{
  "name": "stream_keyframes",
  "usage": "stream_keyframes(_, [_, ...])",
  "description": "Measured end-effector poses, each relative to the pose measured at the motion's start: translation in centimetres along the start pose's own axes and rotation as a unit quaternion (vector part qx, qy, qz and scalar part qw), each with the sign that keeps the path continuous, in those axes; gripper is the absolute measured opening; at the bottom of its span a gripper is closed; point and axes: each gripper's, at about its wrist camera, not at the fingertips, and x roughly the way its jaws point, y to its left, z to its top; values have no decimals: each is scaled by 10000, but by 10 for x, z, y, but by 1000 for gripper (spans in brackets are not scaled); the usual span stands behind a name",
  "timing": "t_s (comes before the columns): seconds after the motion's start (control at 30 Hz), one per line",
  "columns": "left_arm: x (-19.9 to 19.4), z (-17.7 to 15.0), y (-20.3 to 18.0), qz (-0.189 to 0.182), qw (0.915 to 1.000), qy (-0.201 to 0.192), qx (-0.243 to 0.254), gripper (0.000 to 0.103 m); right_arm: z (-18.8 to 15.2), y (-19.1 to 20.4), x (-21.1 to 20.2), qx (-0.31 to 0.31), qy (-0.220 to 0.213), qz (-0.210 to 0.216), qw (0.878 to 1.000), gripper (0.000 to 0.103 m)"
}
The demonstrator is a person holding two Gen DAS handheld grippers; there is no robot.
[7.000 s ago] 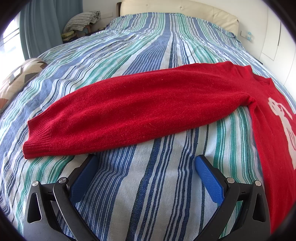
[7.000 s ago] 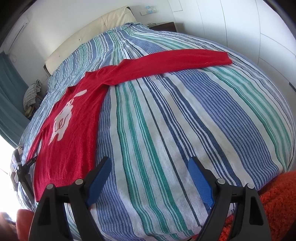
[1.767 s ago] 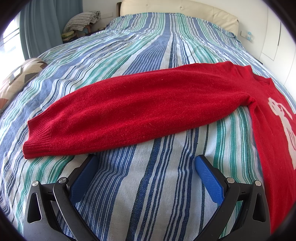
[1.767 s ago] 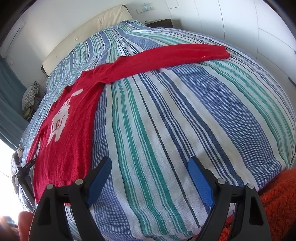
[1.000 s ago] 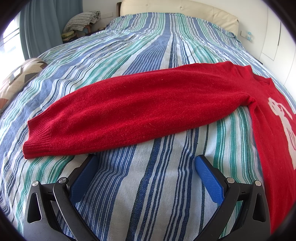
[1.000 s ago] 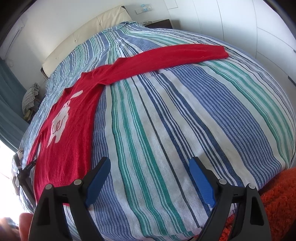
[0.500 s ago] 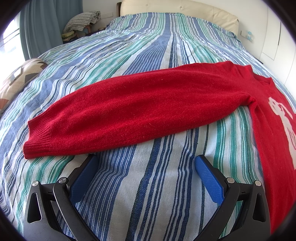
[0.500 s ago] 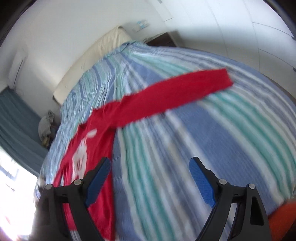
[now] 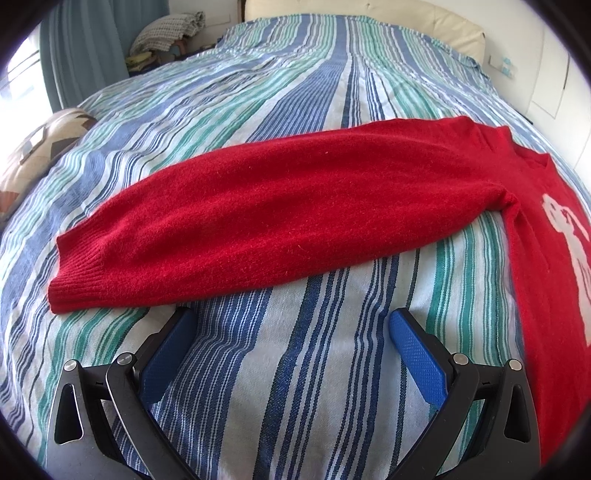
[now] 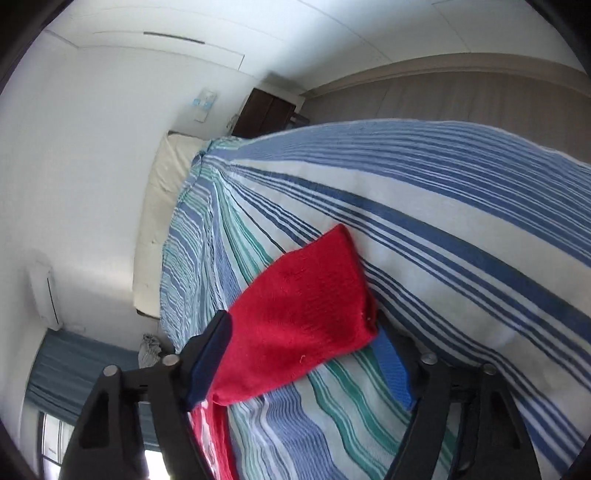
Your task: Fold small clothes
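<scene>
Two tongs: right tongs (image 10: 301, 334) closing around sweater cuff (image 10: 306, 306).

A home bedroom: a bed (image 9: 295, 74) under a striped cover, padded headboard (image 9: 369, 11), and window curtains (image 9: 74, 55).

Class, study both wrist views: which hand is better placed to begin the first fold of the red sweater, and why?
Right. The right gripper has a sleeve cuff between its closing jaws, so it can probably carry that sleeve inward. The left gripper hangs open over bare striped bedspread, short of the other sleeve.
</scene>
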Motion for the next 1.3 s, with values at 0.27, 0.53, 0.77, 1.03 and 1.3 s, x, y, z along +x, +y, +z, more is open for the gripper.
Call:
stream_keyframes(0.27, [-76, -24, -2, -794, 9960, -198, -365, 102, 0, 78, 12, -1294, -16, -861, 9878, 4])
stream_keyframes(0.53, [-119, -73, -3, -889, 9925, -735, -400, 102, -114, 333, 67, -3741, 807, 531, 9223, 4])
stream_keyframes(0.77, [-109, -73, 22, -780, 9919, -602, -798, 102, -276, 416, 194, -4046, 2762, 1123, 8645, 59])
stream_keyframes(1.03, [-102, -71, 36, -904, 9871, -505, -1225, 102, -239, 340, 208, -3467, 2718, 582, 8959, 62])
stream_keyframes(1.3, [-87, -76, 20, -538, 9939, -271, -924, 102, -167, 207, 240, -1463, 2925, -200, 9448, 62])
